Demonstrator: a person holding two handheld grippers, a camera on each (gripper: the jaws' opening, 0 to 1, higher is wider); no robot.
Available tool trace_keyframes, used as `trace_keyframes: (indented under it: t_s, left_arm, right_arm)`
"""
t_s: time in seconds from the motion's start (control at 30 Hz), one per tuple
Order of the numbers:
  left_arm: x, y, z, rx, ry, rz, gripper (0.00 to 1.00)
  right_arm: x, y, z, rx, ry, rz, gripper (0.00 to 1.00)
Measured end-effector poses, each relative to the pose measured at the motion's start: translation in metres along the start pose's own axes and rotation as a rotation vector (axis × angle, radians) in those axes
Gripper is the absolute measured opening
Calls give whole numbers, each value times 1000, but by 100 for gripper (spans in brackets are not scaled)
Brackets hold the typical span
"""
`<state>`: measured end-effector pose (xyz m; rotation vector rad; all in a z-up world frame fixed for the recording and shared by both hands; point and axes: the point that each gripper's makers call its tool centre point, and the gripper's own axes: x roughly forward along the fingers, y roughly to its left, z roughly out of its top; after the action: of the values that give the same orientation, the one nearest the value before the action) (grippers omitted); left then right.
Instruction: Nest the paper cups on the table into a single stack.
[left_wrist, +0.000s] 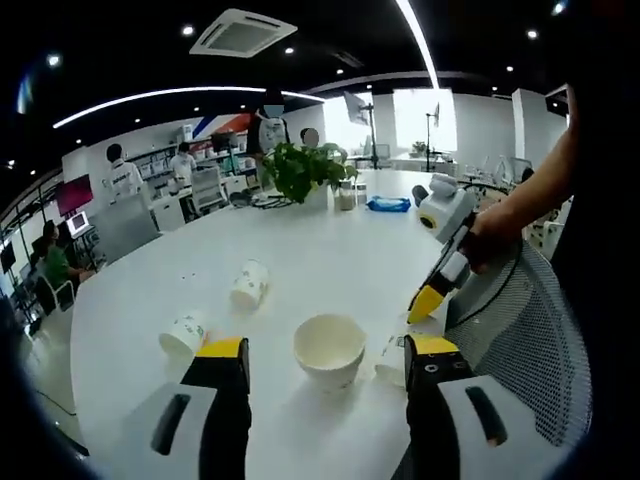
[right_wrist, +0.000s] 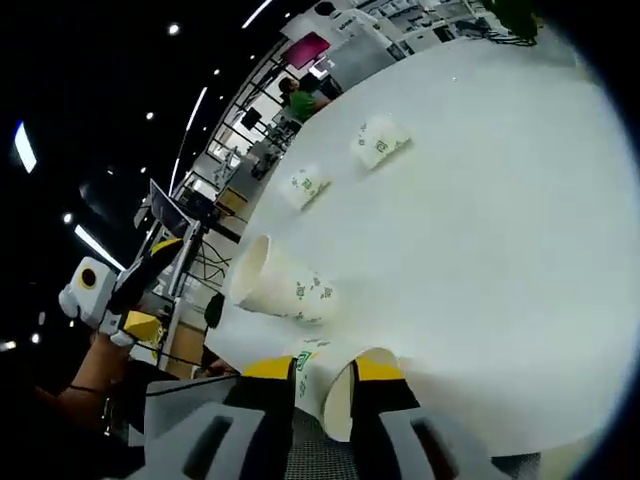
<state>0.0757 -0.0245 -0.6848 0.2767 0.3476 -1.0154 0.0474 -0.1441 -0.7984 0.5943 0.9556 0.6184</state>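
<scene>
On the white round counter (left_wrist: 330, 250), seen in the left gripper view, four white paper cups with green print are spread apart. One upright white paper cup (left_wrist: 329, 349) stands at lower centre with its open mouth facing up. A second cup lying on its side (left_wrist: 249, 283) sits above and left of it, toward the middle of the frame. A third cup on its side (left_wrist: 183, 335) lies at lower left, near the counter's edge. A fourth cup (left_wrist: 391, 362) shows only in part, just right of the upright one, behind the right jaw of the left tool (left_wrist: 326, 365). That tool's black jaws with yellow tips stand wide apart and released, holding nothing, with the upright cup between them in the picture. The right tool (left_wrist: 428, 300) enters from the right of this frame, yellow tip pointing down toward the fourth cup, held by a person's hand (left_wrist: 489, 236). A green potted plant (left_wrist: 303, 168) and a blue packet (left_wrist: 388, 204) sit at the far side of the counter.

In the right gripper view, the right tool (right_wrist: 324, 378) is clenched on the fourth cup (right_wrist: 345, 395) at bottom centre, its jaws pinching the cup's rim. The upright cup (right_wrist: 285, 281) appears tilted just above it, and the other two cups (right_wrist: 380, 139) (right_wrist: 307, 186) lie higher in the frame. The left tool (right_wrist: 148, 290) shows at the left edge.
</scene>
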Motion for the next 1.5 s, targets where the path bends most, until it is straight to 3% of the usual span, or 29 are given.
trace_keyframes:
  t_s: [0.3, 0.6, 0.87, 1.2, 1.5]
  left_arm:
    - [1, 0, -4, -9, 11, 0, 63]
    - [7, -1, -10, -58, 20, -13, 69]
    - [9, -1, -13, -68, 34, -19, 71]
    - [13, 0, -14, -92, 36, -30, 77]
    - [13, 7, -13, -115, 18, -12, 84]
  right_arm:
    - [-5, 2, 1, 38, -26, 16, 1]
    - [-10, 13, 4, 71, -42, 54, 0]
    - [-19, 21, 13, 40, -61, 61, 0]
    - [-30, 33, 32, -34, -98, 61, 0]
    - [-44, 49, 64, -97, -171, 62, 0]
